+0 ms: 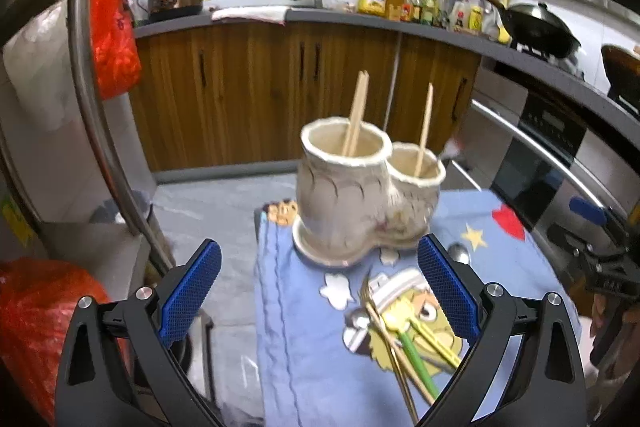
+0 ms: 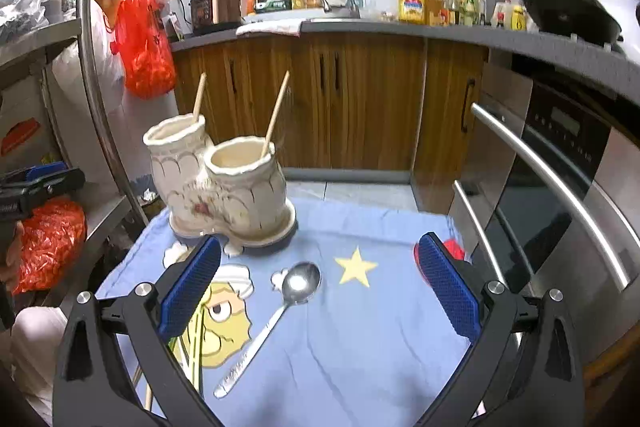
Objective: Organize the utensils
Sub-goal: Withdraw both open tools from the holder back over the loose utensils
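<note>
— Ceramic double holder (image 1: 360, 187) stands on its saucer at the far end of the blue cartoon cloth (image 1: 304, 347) in the left wrist view. How much is sorted?

— Partly, I'd judge. Two chopsticks (image 1: 356, 117) lean in the bigger cup, one chopstick (image 1: 424, 131) in the smaller. A loose pile of utensils (image 1: 404, 339), green and yellow handles with a fork among them, lies on the cloth by the right finger of the left gripper (image 1: 320, 291).

— And that gripper?

— Fingers wide apart, holding nothing, hovering short of the holder, pointed at it.

— Right wrist view?

— A steel spoon (image 2: 276, 311) lies on the cloth, bowl towards the holder (image 2: 224, 187), not yet put away. The right gripper (image 2: 320, 291) hangs above it, fingers spread, empty, the spoon between them. The pile is mostly hidden behind its left finger.
</note>
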Available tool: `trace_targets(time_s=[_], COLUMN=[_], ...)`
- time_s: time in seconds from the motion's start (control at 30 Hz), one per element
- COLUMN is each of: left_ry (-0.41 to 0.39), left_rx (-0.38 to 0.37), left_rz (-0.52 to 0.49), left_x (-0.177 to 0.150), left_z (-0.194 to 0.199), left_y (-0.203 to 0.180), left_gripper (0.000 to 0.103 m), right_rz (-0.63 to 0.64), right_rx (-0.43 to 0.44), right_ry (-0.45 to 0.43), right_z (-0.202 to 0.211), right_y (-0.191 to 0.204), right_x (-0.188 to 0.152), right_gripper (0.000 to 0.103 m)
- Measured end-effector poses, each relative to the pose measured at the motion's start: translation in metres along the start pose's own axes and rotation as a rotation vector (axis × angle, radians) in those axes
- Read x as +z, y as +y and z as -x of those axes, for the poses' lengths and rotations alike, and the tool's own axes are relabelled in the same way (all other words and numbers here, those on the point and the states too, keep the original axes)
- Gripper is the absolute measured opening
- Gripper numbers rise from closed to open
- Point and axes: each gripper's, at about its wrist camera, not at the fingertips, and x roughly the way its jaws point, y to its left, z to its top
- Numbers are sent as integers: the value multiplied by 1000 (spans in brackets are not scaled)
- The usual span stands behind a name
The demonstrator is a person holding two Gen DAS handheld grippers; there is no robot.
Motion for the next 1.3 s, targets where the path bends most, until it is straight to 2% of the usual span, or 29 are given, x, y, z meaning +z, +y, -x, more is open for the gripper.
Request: trace_targets(time_s=[0.2, 0.37, 0.6, 0.77, 1.03, 1.23, 1.3], left_ry=[67, 120, 171, 221, 255, 272, 273], left_rx=[-62, -52, -71, -101, -88, -104, -106], left_rz=[5, -12, 5, 16, -34, -34, -36], left_x=[-22, -45, -59, -67, -72, -72, -71], left_z=[-17, -40, -62, -76, -86, -90, -91], left_y=[-13, -21, -18, -19, -25, -25, -26], left_gripper=[98, 98, 98, 96, 96, 96, 96], right_rz=[5, 11, 26, 45, 35, 18, 15], right_rx=[4, 3, 6, -6, 32, 71, 82], right_ry=[49, 102, 159, 199, 266, 309, 319], right_z=[-8, -23, -53, -81, -114, -132, -135], right_y=[-2, -1, 1, 4, 0, -1, -1], right_x=[-14, -27, -40, -44, -43, -41, -41], right_gripper=[98, 98, 96, 77, 46, 34, 34])
